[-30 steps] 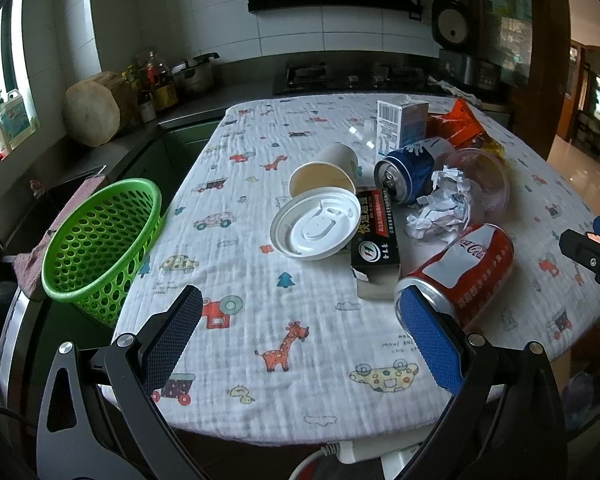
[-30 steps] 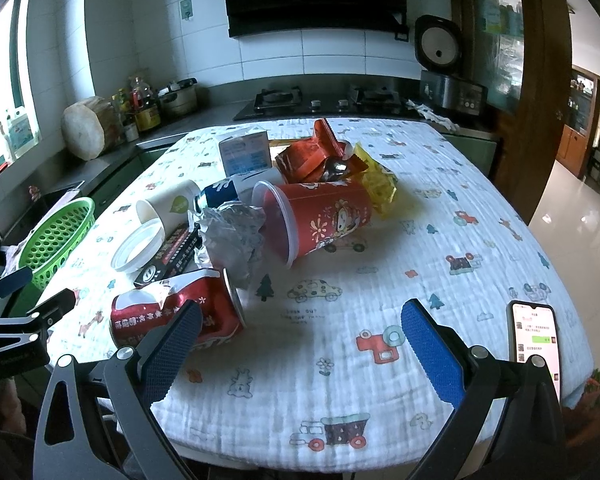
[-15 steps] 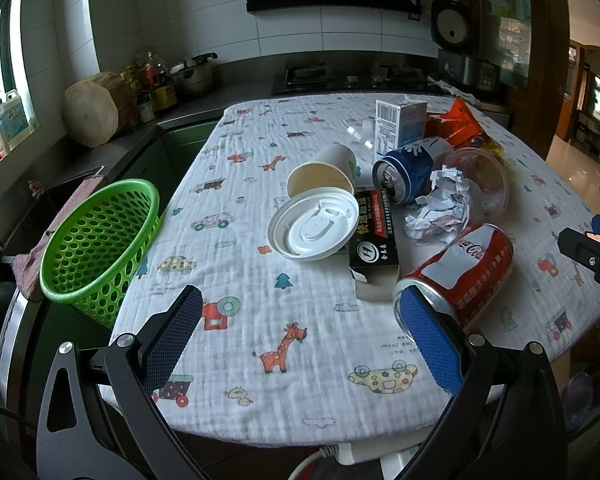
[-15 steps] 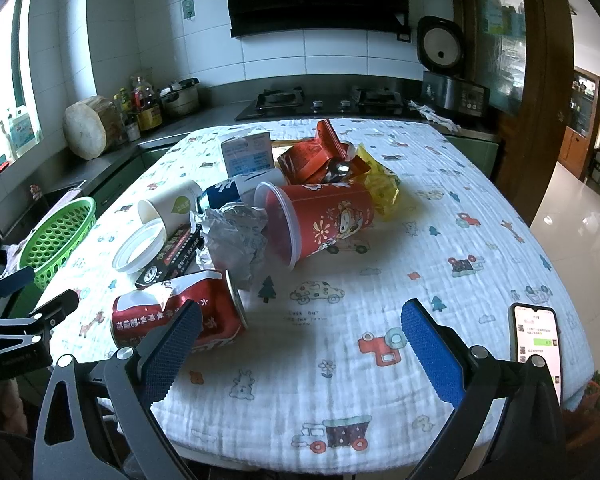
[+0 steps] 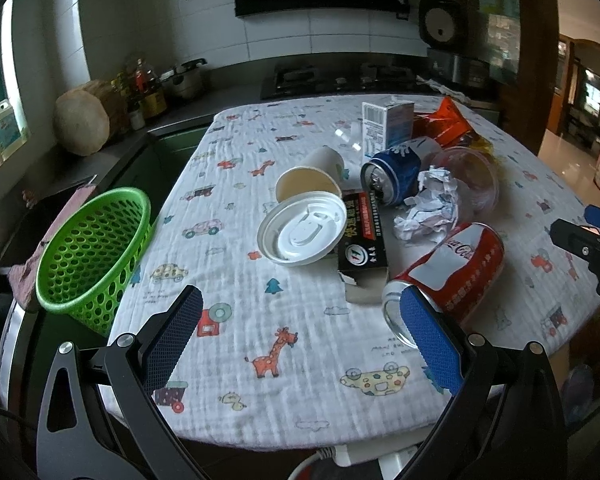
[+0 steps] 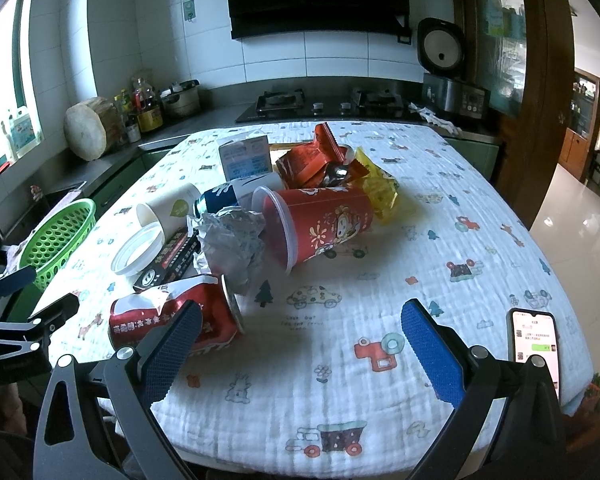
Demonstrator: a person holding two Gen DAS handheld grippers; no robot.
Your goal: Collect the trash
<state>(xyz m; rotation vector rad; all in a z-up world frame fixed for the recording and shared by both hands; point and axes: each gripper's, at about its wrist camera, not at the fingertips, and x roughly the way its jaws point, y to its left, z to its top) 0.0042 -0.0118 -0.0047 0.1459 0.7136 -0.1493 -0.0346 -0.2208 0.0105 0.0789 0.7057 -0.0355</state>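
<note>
The trash sits in a loose heap on the middle of the surface (image 6: pixel 440 264), which is covered by a white cloth printed with cars and giraffes.

The left hand-held gripper (image 5: pixel 300 344) hovers over the near edge with its fingers spread wide and nothing between them. The crushed red cola can (image 5: pixel 448 272) lies on its side just past its right finger, open end toward the camera. Beyond the can are a black carton (image 5: pixel 362 236) with a torn flap, a white plastic lid (image 5: pixel 302 230) that overlaps the carton's left side, and a paper cup (image 5: pixel 312 178) on its side behind the lid. A crumpled paper ball (image 5: pixel 430 208) rests between the cola can and a blue can (image 5: pixel 394 174), with a white milk box (image 5: pixel 386 124) standing behind them. The green basket (image 5: pixel 90 248) is tilted at the left edge of the surface, well apart from the heap.

The right hand-held gripper (image 6: pixel 300 350) also hangs open and empty over the near edge. The same cola can (image 6: pixel 172 320) lies just behind its left finger. Farther in, a large red cup (image 6: pixel 320 224) lies on its side with its mouth against the paper ball (image 6: pixel 230 244), and orange and yellow snack wrappers (image 6: pixel 320 160) are piled behind it. A phone (image 6: pixel 534 340) with a lit screen lies near the right finger.
</note>
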